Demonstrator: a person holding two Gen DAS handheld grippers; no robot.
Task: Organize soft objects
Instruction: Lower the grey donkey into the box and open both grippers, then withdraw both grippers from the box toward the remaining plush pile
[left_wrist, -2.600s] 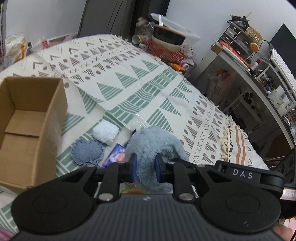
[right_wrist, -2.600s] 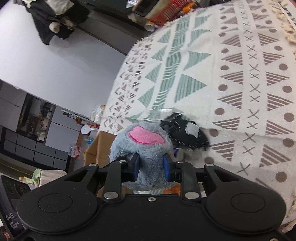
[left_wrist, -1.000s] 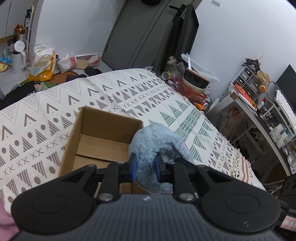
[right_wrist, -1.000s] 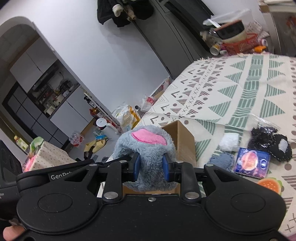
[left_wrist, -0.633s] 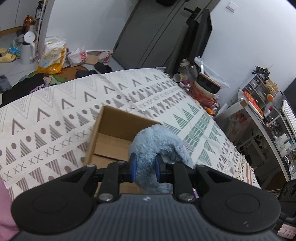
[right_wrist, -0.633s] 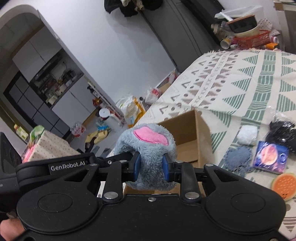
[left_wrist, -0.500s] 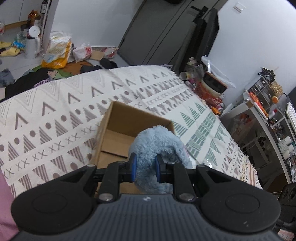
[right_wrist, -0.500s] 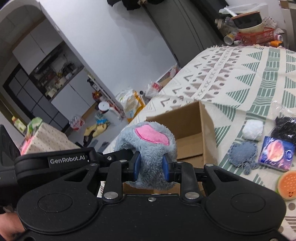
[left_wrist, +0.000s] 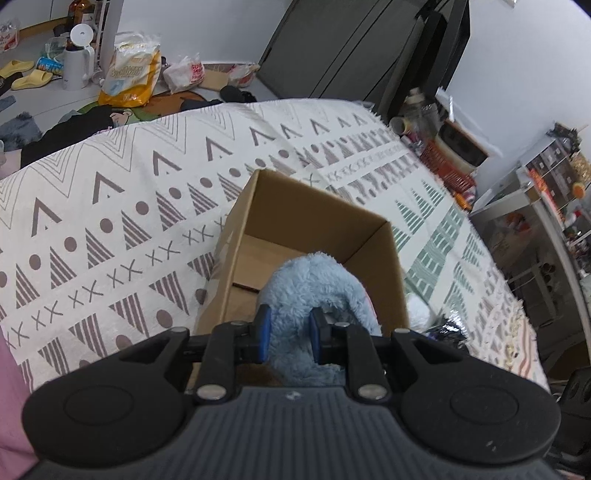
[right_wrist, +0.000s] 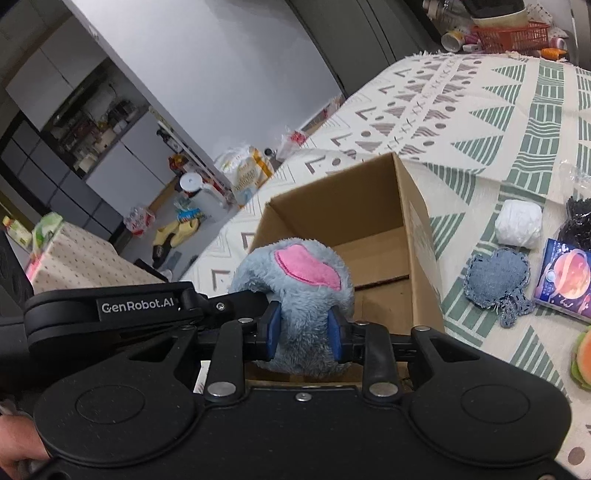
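Fluffy grey-blue fur is pinched from two sides as a plush toy (left_wrist: 314, 291) is carried over an open cardboard box (left_wrist: 317, 236) on a patterned bedspread (left_wrist: 110, 206). The left tongs (left_wrist: 287, 334) are clamped hard on one end of the toy, while the right tongs (right_wrist: 303, 334) are just beginning to open around the end with the pink patch, the fur still touching both blue pads. The toy hangs between the two tools, directly ahead of each, above the box's near edge. For a clean drop, the toy is best brought fully past the near wall and lowered into the cavity before either grip is released, with both ends let go together so that the soft body is not dragged over the rim or the light box tipped. Beside the box, a white ball (right_wrist: 519, 223), a denim patch (right_wrist: 496, 278) and a burger-shaped toy (right_wrist: 583, 360) are left on the bedspread, seemingly awaiting sorting.
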